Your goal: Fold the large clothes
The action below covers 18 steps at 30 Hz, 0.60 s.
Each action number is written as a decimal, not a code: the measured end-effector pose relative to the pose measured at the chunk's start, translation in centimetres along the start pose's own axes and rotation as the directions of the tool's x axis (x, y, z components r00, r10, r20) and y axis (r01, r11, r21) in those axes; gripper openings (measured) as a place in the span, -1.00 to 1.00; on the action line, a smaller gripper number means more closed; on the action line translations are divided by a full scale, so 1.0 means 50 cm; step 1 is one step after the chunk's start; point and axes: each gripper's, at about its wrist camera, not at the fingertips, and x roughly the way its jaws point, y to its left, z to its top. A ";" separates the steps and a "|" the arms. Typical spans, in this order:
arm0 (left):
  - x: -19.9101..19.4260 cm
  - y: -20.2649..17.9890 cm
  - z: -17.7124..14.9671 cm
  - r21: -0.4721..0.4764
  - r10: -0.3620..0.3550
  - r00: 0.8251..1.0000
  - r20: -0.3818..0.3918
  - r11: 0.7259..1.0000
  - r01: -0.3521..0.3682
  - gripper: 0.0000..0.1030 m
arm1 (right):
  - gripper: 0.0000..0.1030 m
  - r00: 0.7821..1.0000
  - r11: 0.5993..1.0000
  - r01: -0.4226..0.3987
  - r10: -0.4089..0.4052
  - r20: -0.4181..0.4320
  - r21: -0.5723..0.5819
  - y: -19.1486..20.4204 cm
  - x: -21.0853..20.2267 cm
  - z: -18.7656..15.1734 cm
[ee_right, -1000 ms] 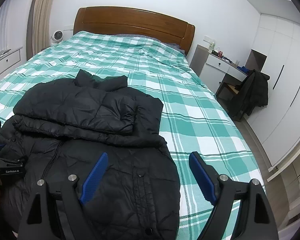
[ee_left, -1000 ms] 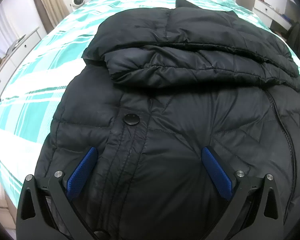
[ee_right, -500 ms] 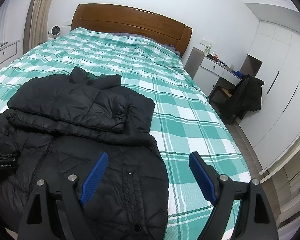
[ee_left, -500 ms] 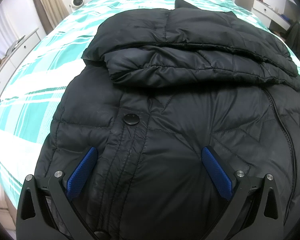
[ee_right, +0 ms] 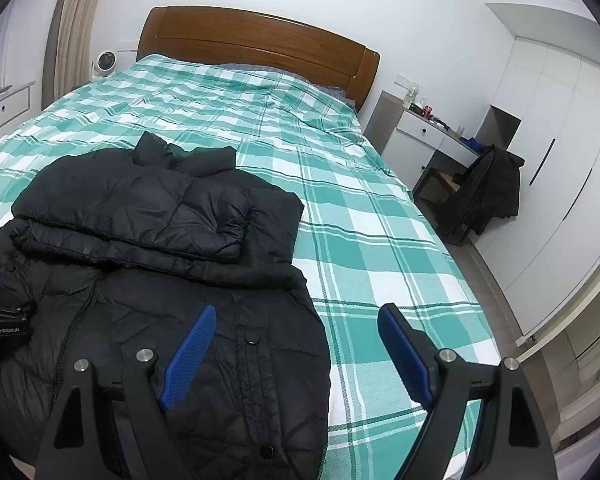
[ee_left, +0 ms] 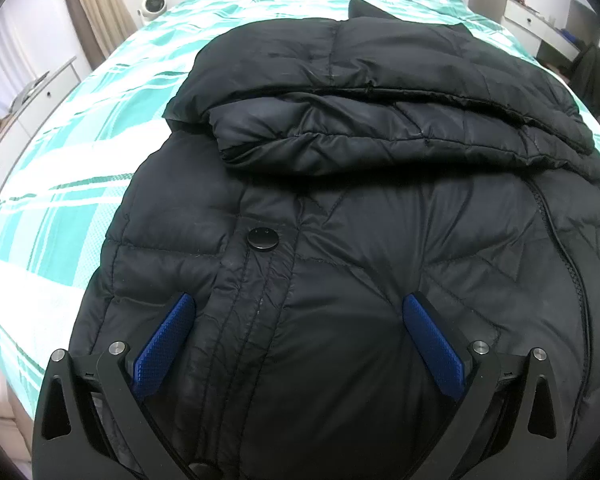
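Black puffer jacket [ee_right: 152, 280] on bed [ee_right: 380, 248], sleeves folded across chest. Left hand-held gripper [ee_left: 296, 328] and right hand-held gripper [ee_right: 296, 340] both wide, empty, above hem. Next, likely: grip hem, fold toward collar.

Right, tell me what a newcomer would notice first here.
A black puffer jacket lies on the near end of the bed, its sleeves folded across the chest. Both grippers, left and right, hang open over its lower half. The green plaid bedspread and wooden headboard fill the rest.
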 end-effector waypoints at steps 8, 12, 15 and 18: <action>0.000 0.001 0.000 0.000 0.000 1.000 0.000 1.000 0.000 0.99 | 0.65 1.000 1.000 0.001 -0.001 0.001 0.000 0.000 -0.001 -0.001; 0.000 0.001 0.000 -0.001 0.000 1.000 0.000 1.000 0.000 0.99 | 0.65 1.000 1.000 0.001 -0.001 0.000 0.001 0.000 -0.001 0.000; 0.000 0.001 0.000 0.000 0.000 1.000 0.000 1.000 0.000 0.99 | 0.65 1.000 1.000 0.002 -0.002 0.000 0.001 -0.001 -0.001 0.000; 0.000 0.001 0.000 -0.001 -0.001 1.000 -0.001 1.000 0.001 0.99 | 0.65 1.000 1.000 0.000 0.000 -0.002 0.001 -0.001 -0.001 0.000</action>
